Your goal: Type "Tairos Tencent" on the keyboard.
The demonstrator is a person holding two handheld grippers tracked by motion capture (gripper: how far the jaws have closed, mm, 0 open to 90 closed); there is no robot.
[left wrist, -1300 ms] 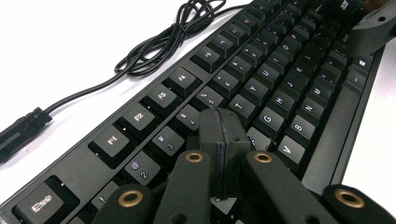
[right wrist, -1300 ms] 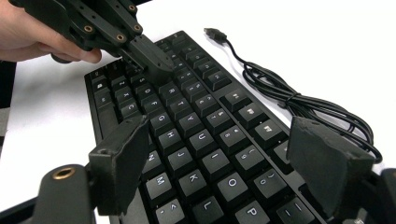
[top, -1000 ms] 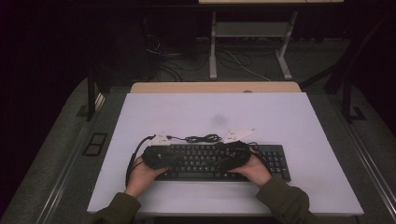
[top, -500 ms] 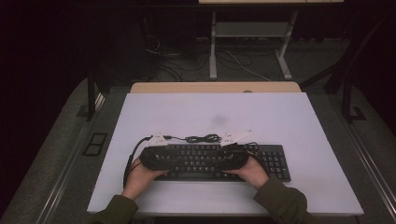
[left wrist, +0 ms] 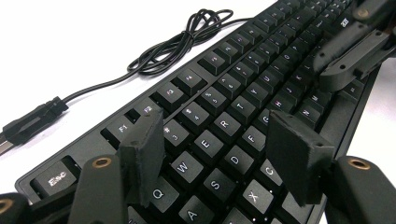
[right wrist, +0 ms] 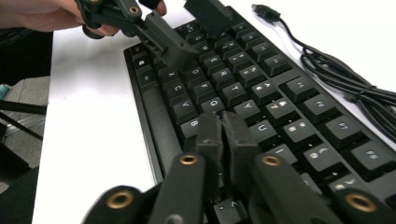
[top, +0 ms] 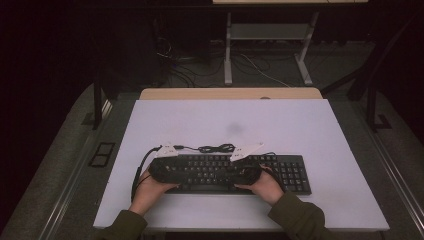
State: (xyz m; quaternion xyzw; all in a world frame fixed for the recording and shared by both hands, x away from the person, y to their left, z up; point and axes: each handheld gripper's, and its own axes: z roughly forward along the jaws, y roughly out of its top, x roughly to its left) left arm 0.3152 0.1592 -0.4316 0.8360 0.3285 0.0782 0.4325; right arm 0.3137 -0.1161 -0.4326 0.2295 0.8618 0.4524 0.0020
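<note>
A black keyboard (top: 292, 172) lies on the white table (top: 300, 125), with its black cable (top: 215, 148) coiled behind it. My left gripper (left wrist: 219, 140) hovers over the left letter keys. Its jaws have just been opening and stand apart, with only keys beneath them. My right gripper (right wrist: 223, 135) is low over the middle keys. Its jaws have just been closing and now meet with nothing between them. The two grippers point at each other along the keyboard (left wrist: 233, 116): the right gripper (left wrist: 345, 56) shows far off in the left gripper view, the left gripper (right wrist: 187, 32) in the right gripper view.
The keyboard cable (left wrist: 177, 42) ends in a loose USB plug (left wrist: 32, 121) on the table behind the keyboard's left end. A wooden strip (top: 230, 93) borders the table's far edge. Desk legs and floor cables (top: 260, 70) lie beyond it.
The right gripper's grey plate has edged slightly left over the keyboard. The left hand and the keyboard have stayed where they were.
</note>
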